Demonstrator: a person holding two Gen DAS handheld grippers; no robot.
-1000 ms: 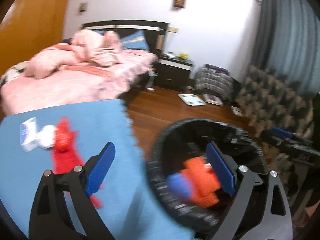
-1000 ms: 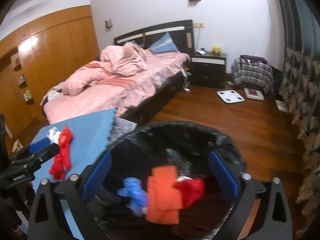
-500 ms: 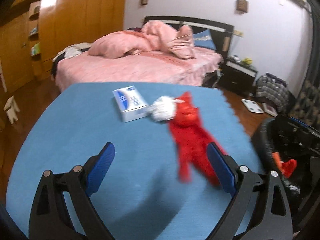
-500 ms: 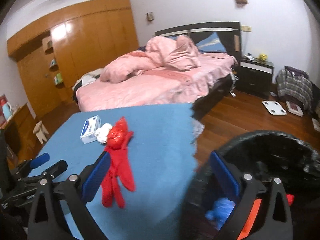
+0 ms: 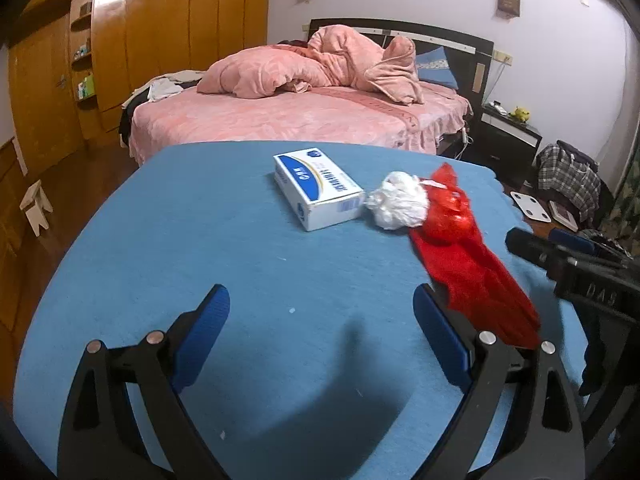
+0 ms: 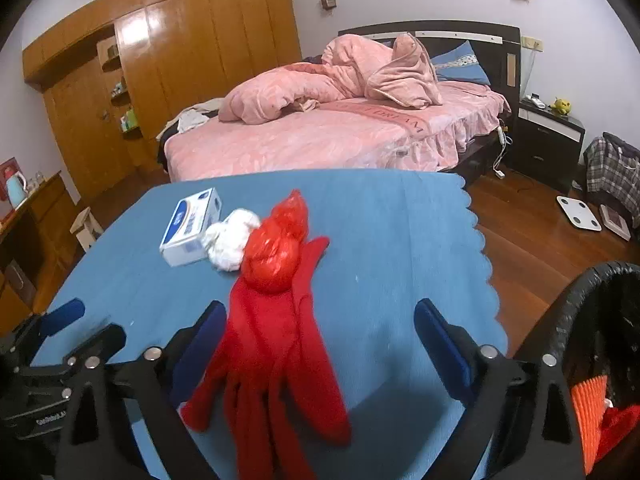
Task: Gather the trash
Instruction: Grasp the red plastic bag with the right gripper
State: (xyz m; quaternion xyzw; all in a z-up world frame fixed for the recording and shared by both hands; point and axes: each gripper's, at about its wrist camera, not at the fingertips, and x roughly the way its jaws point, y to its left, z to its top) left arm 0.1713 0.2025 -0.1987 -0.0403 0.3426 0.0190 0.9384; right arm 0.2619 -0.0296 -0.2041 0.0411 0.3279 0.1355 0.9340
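On the blue table [image 5: 200, 240] lie a white and blue box [image 5: 316, 190], a crumpled white wad [image 5: 398, 204], a red plastic bag [image 5: 448, 216] and a red cloth [image 5: 480, 280]. My left gripper [image 5: 322, 328] is open and empty above the table, left of the red cloth. My right gripper [image 6: 320, 336] is open, its jaws either side of the red cloth [image 6: 272, 360], above it. The box [image 6: 192, 226], wad [image 6: 230, 244] and red bag [image 6: 276, 256] lie beyond. The black bin [image 6: 580, 320] at the right holds orange and red trash [image 6: 592, 412].
A pink bed [image 6: 340, 132] stands behind the table, with a wooden wardrobe [image 6: 180, 80] at the left and a dark nightstand [image 6: 548, 140] at the right. A white scale [image 6: 578, 218] lies on the wood floor. The table's scalloped right edge [image 6: 480, 248] borders the bin.
Both grippers have swung left from over the bin to over the table. Both stay open. The red cloth now lies between the right gripper's jaws.
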